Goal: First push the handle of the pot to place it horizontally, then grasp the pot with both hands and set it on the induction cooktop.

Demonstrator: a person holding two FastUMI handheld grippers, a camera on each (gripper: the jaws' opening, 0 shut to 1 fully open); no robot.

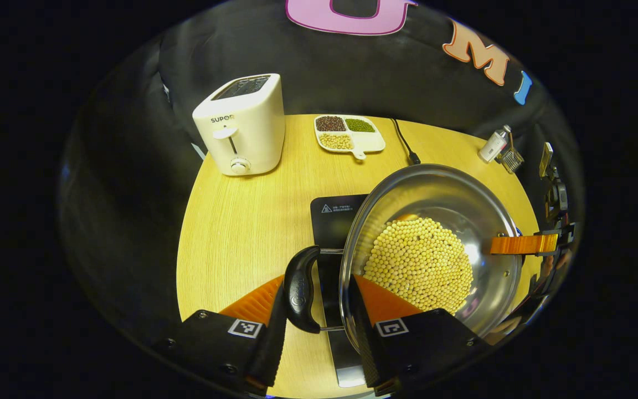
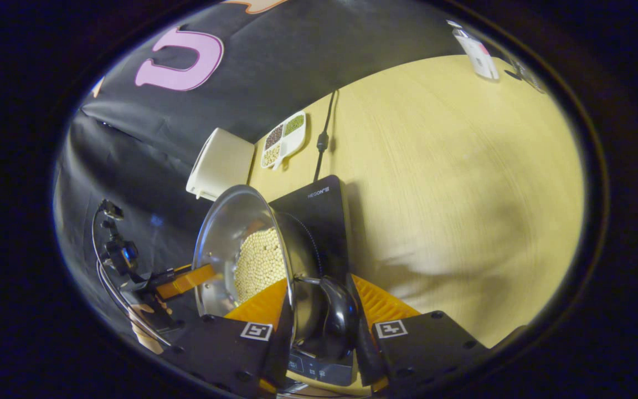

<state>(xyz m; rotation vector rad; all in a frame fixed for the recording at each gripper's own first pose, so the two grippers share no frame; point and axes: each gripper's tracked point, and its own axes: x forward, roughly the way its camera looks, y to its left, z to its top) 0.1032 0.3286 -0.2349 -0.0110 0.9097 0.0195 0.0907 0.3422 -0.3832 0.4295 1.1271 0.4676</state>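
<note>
Grippers clamped opposite sides of the shiny steel pot of pale beans (image 1: 441, 233) at frame centre — left gripper (image 1: 319, 310) and right gripper (image 2: 319, 310) each straddling a black handle — above the black induction cooktop (image 2: 319, 205).

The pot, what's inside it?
The steel pot holds a heap of pale yellow beans covering most of its bottom. Whatever lies beneath the beans is hidden.
</note>
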